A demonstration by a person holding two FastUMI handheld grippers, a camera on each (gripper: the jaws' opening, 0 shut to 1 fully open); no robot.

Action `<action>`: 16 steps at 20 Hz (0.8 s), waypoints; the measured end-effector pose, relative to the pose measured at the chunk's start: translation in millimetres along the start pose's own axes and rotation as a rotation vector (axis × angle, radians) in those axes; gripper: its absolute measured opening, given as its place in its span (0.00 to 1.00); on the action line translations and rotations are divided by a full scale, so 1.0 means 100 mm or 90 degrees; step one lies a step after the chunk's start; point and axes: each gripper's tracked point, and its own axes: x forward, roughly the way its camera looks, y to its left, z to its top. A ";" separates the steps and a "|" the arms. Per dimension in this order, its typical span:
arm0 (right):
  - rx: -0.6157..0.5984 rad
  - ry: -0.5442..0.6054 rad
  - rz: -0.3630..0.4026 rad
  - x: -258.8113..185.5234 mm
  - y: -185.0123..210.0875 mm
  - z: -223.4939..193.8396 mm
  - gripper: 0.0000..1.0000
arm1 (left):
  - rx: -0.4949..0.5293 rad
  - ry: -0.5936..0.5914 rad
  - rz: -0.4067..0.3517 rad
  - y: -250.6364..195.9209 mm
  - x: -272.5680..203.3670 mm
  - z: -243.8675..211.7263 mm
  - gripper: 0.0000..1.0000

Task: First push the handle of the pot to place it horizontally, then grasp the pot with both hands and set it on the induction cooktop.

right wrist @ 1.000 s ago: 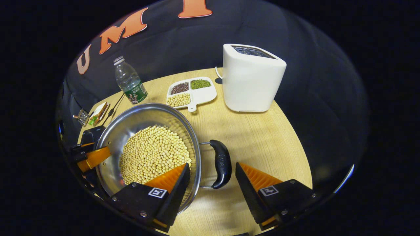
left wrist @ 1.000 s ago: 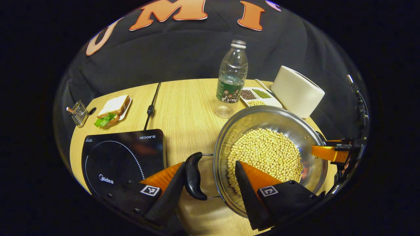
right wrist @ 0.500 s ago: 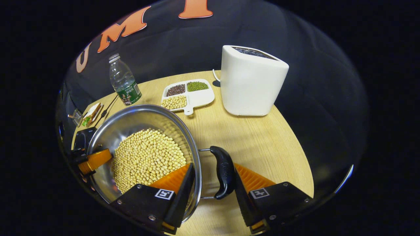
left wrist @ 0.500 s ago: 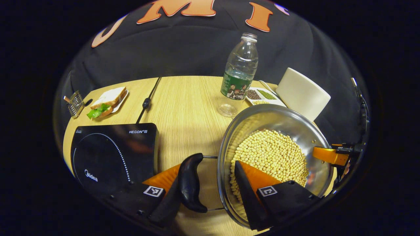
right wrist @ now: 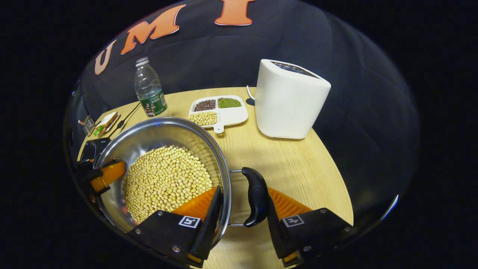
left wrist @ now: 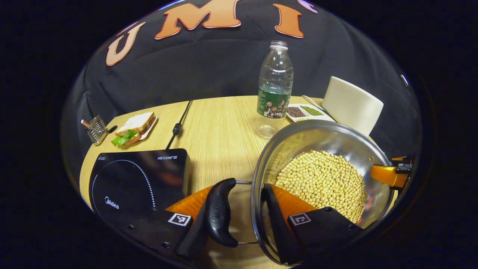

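A steel pot [left wrist: 321, 134] holding soybeans [left wrist: 325, 181] stands right of the black induction cooktop [left wrist: 130, 179] on the wooden table [left wrist: 224, 123]. My left gripper [left wrist: 237, 188] is shut across the pot's near side. One finger presses the black handle [left wrist: 220, 213] and the other sits inside the rim. My right gripper [right wrist: 244, 189] grips the opposite side the same way, with the other black handle [right wrist: 255, 198] against its outer finger. Each gripper also appears at the pot's far rim, the right one [left wrist: 388, 175] and the left one [right wrist: 104, 175]. Both handles lie level.
A water bottle [left wrist: 274, 89], a divided tray of beans [right wrist: 218, 110] and a white toaster [right wrist: 289, 101] stand behind the pot. A sandwich on a plate [left wrist: 134, 127], a small metal rack [left wrist: 96, 129] and the cooktop's cable [left wrist: 179, 123] lie at the far left.
Both grippers have closed from a wide gap onto the pot's handles and rim. The pot now sits slightly larger and closer in both views.
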 end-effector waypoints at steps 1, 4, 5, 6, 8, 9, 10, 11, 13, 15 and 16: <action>0.001 0.003 -0.001 0.00 -0.01 0.00 0.65 | -0.001 0.002 0.005 0.01 -0.02 0.00 0.81; 0.009 -0.016 0.004 -0.04 -0.01 0.06 0.64 | 0.004 -0.017 0.012 0.05 -0.17 0.09 0.81; 0.013 -0.029 0.005 -0.06 0.00 0.08 0.64 | 0.009 -0.029 0.015 0.07 -0.25 0.15 0.81; 0.017 -0.038 0.007 -0.09 0.00 0.10 0.64 | 0.014 -0.044 0.018 0.10 -0.33 0.22 0.81; 0.015 -0.052 0.011 -0.14 -0.03 0.11 0.64 | 0.019 -0.061 0.018 0.14 -0.48 0.33 0.80; 0.013 -0.060 0.011 -0.14 -0.02 0.12 0.64 | 0.018 -0.065 0.017 0.17 -0.54 0.36 0.80; 0.011 -0.067 0.011 -0.09 0.00 0.10 0.64 | 0.015 -0.070 0.018 0.21 -0.61 0.39 0.80; 0.008 -0.073 0.012 -0.08 0.01 0.11 0.59 | 0.013 -0.077 0.020 0.26 -0.68 0.43 0.80; 0.004 -0.085 0.019 -0.03 0.01 0.08 0.64 | 0.014 -0.089 0.028 0.37 -0.85 0.48 0.80; 0.004 -0.086 0.032 0.07 0.04 0.03 0.64 | 0.016 -0.092 0.041 0.51 -1.03 0.49 0.82; 0.002 -0.086 0.038 0.08 0.04 0.03 0.64 | 0.017 -0.093 0.047 0.58 -1.10 0.51 0.83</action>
